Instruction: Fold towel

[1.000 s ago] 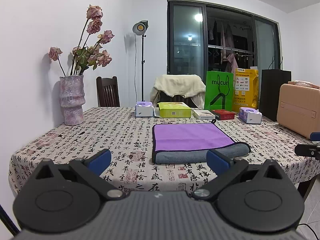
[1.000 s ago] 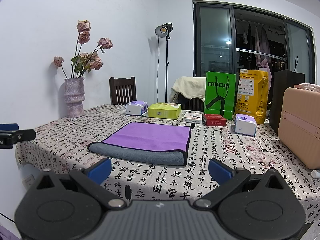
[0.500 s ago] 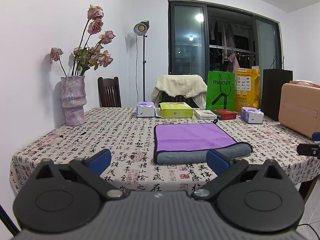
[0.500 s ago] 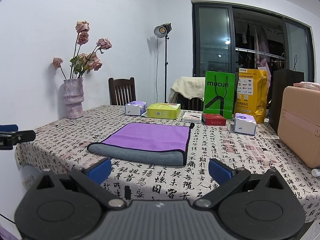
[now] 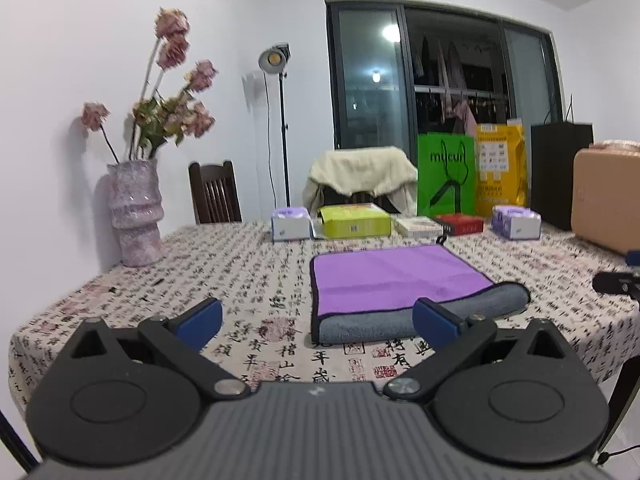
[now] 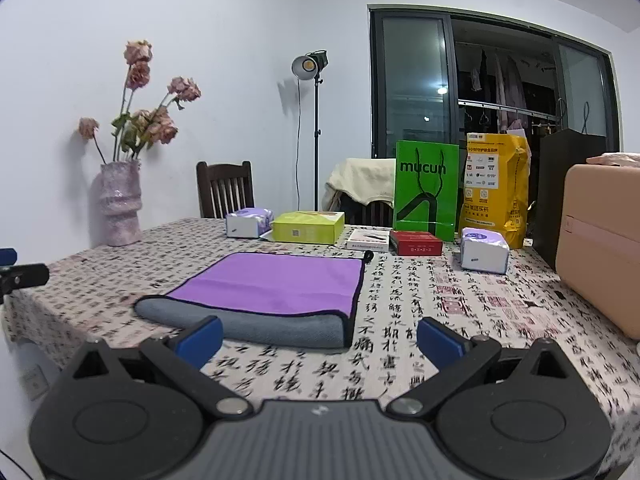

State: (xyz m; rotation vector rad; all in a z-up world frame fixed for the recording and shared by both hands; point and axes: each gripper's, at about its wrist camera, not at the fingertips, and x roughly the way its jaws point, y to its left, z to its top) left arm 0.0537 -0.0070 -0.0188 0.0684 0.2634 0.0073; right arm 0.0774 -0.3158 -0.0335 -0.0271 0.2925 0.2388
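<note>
A purple towel [image 5: 392, 276] with a grey underside lies folded flat on the patterned tablecloth [image 5: 248, 280], its grey fold rolled along the near edge. It also shows in the right wrist view [image 6: 280, 284]. My left gripper [image 5: 318, 322] is open and empty, held back from the table's near edge, left of the towel's front. My right gripper [image 6: 320, 338] is open and empty, in front of the towel's near right corner. Each gripper shows at the edge of the other's view.
A vase of dried roses [image 5: 136, 216] stands at the table's left. Tissue packs [image 5: 290, 224], a yellow-green box [image 5: 354, 220], small boxes, a green bag [image 6: 426, 190], a yellow bag and a tan case [image 6: 600, 248] line the back and right. Chairs stand behind.
Both grippers have drifted slightly back and lower; the towel sits a little higher in the views. The towel has not moved and both grippers stay open.
</note>
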